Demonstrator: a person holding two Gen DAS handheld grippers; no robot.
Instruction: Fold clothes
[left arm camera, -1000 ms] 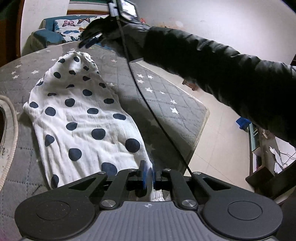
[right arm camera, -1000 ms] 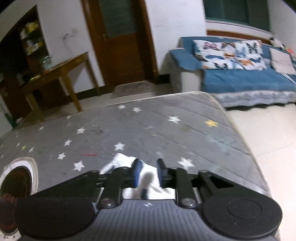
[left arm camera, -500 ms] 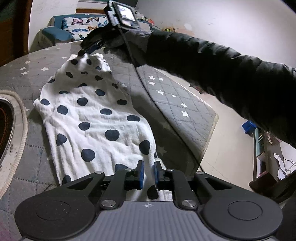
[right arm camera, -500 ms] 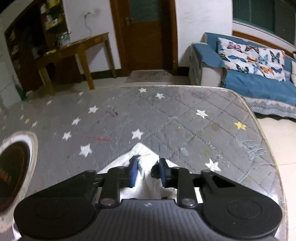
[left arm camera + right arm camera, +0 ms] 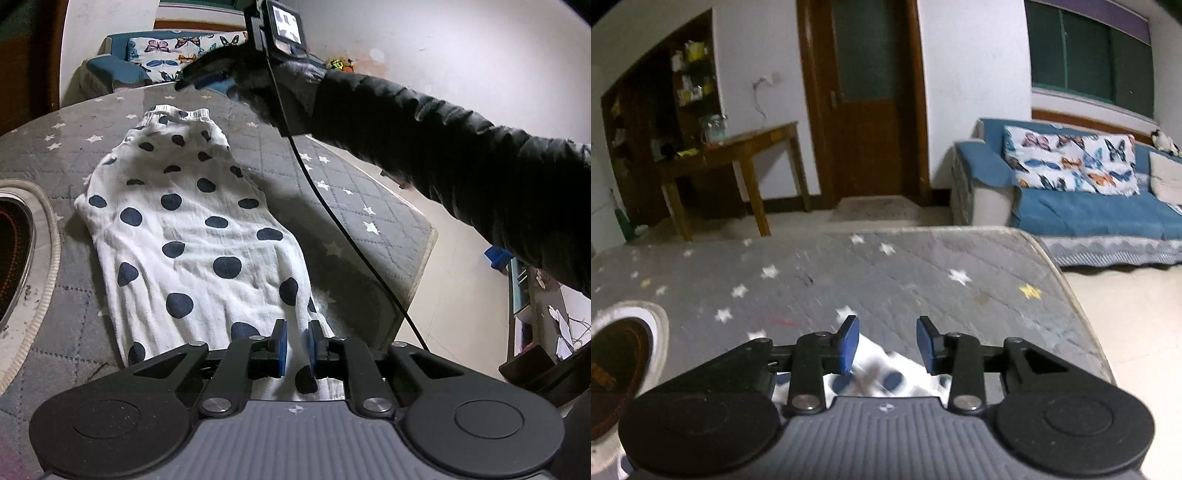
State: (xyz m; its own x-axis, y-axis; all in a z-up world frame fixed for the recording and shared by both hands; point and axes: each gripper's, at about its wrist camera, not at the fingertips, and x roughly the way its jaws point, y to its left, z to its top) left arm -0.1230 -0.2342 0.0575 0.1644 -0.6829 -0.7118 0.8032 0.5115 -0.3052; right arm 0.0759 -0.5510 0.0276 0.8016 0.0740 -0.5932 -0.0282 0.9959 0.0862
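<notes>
A white garment with dark blue dots (image 5: 192,236) lies stretched lengthwise on the grey star-quilted table (image 5: 354,206). My left gripper (image 5: 295,341) sits at its near end, jaws narrowly apart with a fold of the cloth between them. My right gripper (image 5: 888,341) is open and empty, raised above the garment's far waistband end (image 5: 886,373), which shows blurred below its fingers. In the left wrist view the right gripper (image 5: 199,79) hovers past the elastic waistband (image 5: 177,114), held by a black-sleeved arm.
A round inset with a pale rim (image 5: 33,258) sits in the table left of the garment. The table's right edge (image 5: 424,251) drops to a tiled floor. A blue sofa (image 5: 1089,206), a wooden side table (image 5: 731,162) and a door stand beyond the far edge.
My right gripper has opened, let go of the waistband end and lifted away. The garment now lies flatter and straighter. My left gripper's jaws have parted slightly.
</notes>
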